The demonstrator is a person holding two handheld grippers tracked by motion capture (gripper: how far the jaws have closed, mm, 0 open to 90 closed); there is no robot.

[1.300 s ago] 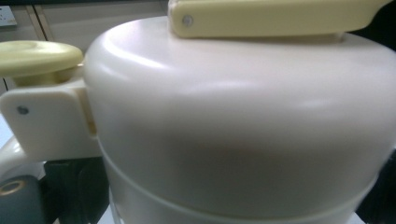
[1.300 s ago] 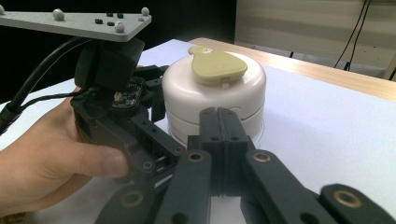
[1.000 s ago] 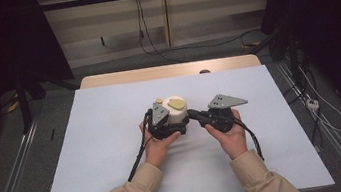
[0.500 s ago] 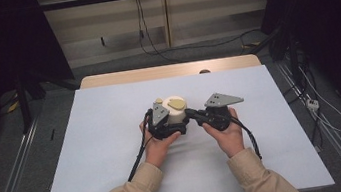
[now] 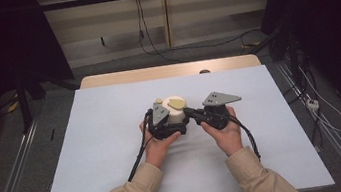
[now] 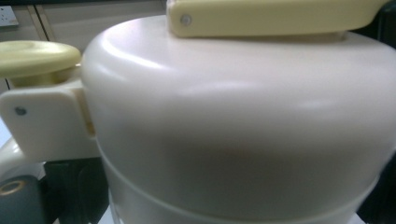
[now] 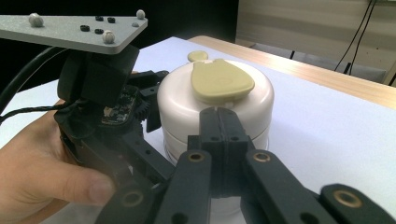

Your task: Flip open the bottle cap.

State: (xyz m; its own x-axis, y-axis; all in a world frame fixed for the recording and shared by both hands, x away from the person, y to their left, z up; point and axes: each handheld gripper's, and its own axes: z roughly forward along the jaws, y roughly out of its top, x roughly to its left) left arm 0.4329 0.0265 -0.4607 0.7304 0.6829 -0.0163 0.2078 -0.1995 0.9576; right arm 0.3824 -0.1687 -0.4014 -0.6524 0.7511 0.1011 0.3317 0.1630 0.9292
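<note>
The right tongs (image 7: 219, 122) are clenched, their two black jaws pressed flat together with nothing between them, the tips resting against the near wall of the cream container (image 7: 215, 109) just under its lid, as if to steady or nudge it rather than lift it. The left tongs (image 5: 166, 122) sit hard against the container's other side at about nine o'clock of it; whether they are released or grasping cannot be told, since their own view looks straight at the container's wall (image 6: 243, 126) from very close. Set on opposite sides, the two tools seem placed to brace the container between them so it cannot slide. The container stands upright near the middle of the white surface (image 5: 90, 152), slightly toward twelve o'clock. It is a squat, round, glossy cream pot with a domed lid, a seam running round below the lid, a pale yellow flat tab (image 7: 222, 80) on top and a small yellow knob (image 6: 37, 58) on a hinge bracket at its side.
</note>
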